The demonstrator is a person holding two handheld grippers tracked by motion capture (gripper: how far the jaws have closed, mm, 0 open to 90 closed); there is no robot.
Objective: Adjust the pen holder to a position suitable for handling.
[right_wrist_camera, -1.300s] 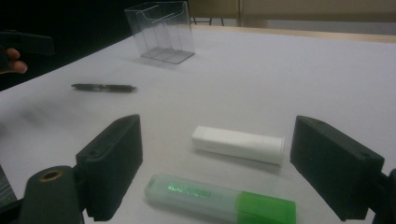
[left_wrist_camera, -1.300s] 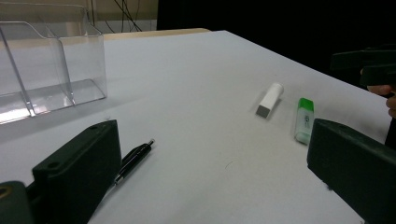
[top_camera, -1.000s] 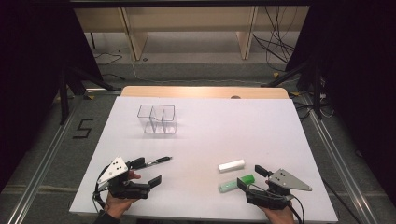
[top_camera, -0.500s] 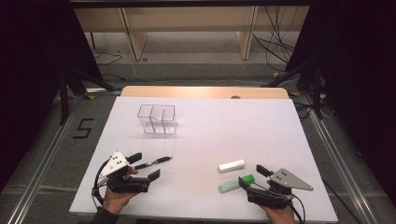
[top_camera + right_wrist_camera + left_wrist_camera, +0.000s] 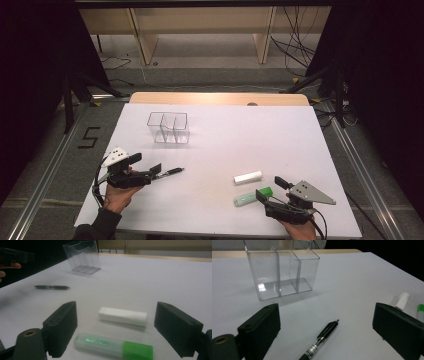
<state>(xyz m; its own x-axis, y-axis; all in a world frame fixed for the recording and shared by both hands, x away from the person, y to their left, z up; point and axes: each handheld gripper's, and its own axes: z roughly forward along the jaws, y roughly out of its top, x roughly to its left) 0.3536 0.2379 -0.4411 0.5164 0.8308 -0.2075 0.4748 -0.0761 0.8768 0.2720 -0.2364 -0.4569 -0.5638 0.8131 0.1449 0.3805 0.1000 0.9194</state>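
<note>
A black pen [image 5: 168, 172] lies on the white table [image 5: 225, 145], with its back end between the jaws of my left gripper [image 5: 146, 164]. In the left gripper view the pen [image 5: 322, 339] runs up between the two black jaws. They have just been closing a little but stand wide apart, off the pen, so the left gripper [image 5: 328, 315] is open. My right gripper [image 5: 271, 188] is open near the front right edge. A white tube [image 5: 122, 316] and a green-capped marker [image 5: 112, 345] lie between its jaws, untouched.
A clear three-compartment organizer [image 5: 168, 128] stands upright at the back left of the table, with nothing visible in it. The table's front edge runs close under both hands. A wooden strip [image 5: 220, 98] borders the far edge.
My left gripper has moved away from the front edge, and its jaws now flank the pen's back end. The pen, tube, marker and right gripper have not moved.
</note>
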